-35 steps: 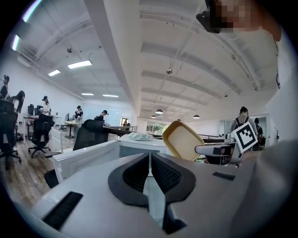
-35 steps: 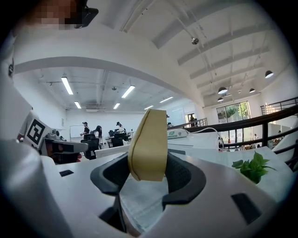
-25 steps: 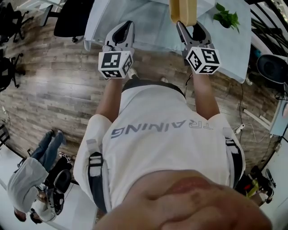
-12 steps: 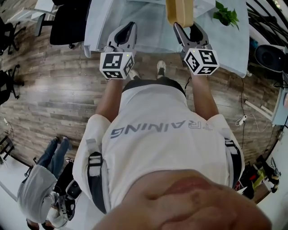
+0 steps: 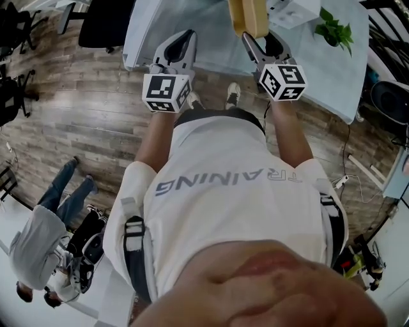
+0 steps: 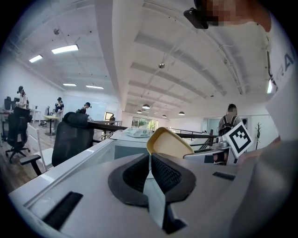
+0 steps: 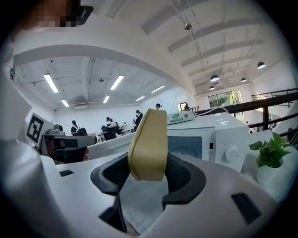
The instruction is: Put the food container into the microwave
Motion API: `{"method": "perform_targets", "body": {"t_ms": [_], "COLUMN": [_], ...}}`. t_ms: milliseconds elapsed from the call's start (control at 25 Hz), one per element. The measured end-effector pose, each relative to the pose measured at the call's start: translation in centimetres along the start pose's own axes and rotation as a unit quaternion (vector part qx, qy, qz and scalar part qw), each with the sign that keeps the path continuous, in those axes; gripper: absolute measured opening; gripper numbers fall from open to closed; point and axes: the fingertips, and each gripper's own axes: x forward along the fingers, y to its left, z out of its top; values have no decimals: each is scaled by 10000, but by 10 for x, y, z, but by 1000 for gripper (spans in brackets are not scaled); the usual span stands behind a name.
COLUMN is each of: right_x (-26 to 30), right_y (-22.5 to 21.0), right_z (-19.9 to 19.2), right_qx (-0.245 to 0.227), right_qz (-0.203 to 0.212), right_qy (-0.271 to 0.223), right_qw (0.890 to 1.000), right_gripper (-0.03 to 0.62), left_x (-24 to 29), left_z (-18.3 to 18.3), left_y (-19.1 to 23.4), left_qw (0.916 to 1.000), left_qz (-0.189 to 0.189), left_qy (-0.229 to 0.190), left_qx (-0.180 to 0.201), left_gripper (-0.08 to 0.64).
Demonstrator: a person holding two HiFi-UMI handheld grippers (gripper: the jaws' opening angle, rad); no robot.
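Observation:
The food container (image 7: 150,144) is a pale yellow tub, standing on edge between the jaws of my right gripper (image 7: 151,166), which is shut on it. In the head view the container (image 5: 248,16) sticks up past the right gripper (image 5: 259,39) over the table's near edge. The white microwave (image 7: 205,139) stands just behind it to the right, door closed, with a knob (image 7: 228,151) beside the window. My left gripper (image 6: 150,160) is shut on nothing; it is level with the right one at the left (image 5: 182,45). From its view the container (image 6: 170,144) shows to the right.
A pale blue table (image 5: 211,45) lies ahead, with a small potted plant (image 7: 270,155) at its right, past the microwave. A black office chair (image 6: 72,137) stands at the table's left end. People are at desks further back and on the floor behind me (image 5: 48,236).
The table has drawn slightly nearer and the container and both grippers have shifted a little left in the head view. The right gripper keeps its hold. A bystander behind has moved.

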Motion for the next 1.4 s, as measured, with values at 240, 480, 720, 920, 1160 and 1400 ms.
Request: {"method": "perform_targets", "body": {"t_ms": [240, 480, 720, 920, 1160, 1400], "right_x": [35, 71, 106, 133, 158, 188], "right_y": [-9, -21, -36, -43, -51, -78], "right_z": [-28, -59, -63, -62, -63, -66], "right_qx": [660, 1709, 2157, 2566, 3012, 3721], "right_qz": [346, 524, 378, 323, 357, 23], "right_qy": [296, 573, 495, 424, 402, 216], "right_qw": [9968, 9822, 9745, 9650, 9520, 9279], "right_gripper": [238, 238, 238, 238, 238, 238], "left_x": [0, -4, -8, -5, 0, 7], "left_z": [-13, -21, -31, -39, -41, -38], "left_y": [-2, 1, 1, -1, 3, 11], "left_qw": [9998, 9995, 9989, 9985, 9979, 9978], "left_qz": [112, 239, 340, 347, 421, 485], "left_qy": [145, 217, 309, 394, 422, 391], "left_qx": [-38, -46, -125, -183, -248, -228], "left_gripper": [43, 43, 43, 43, 43, 43]}}
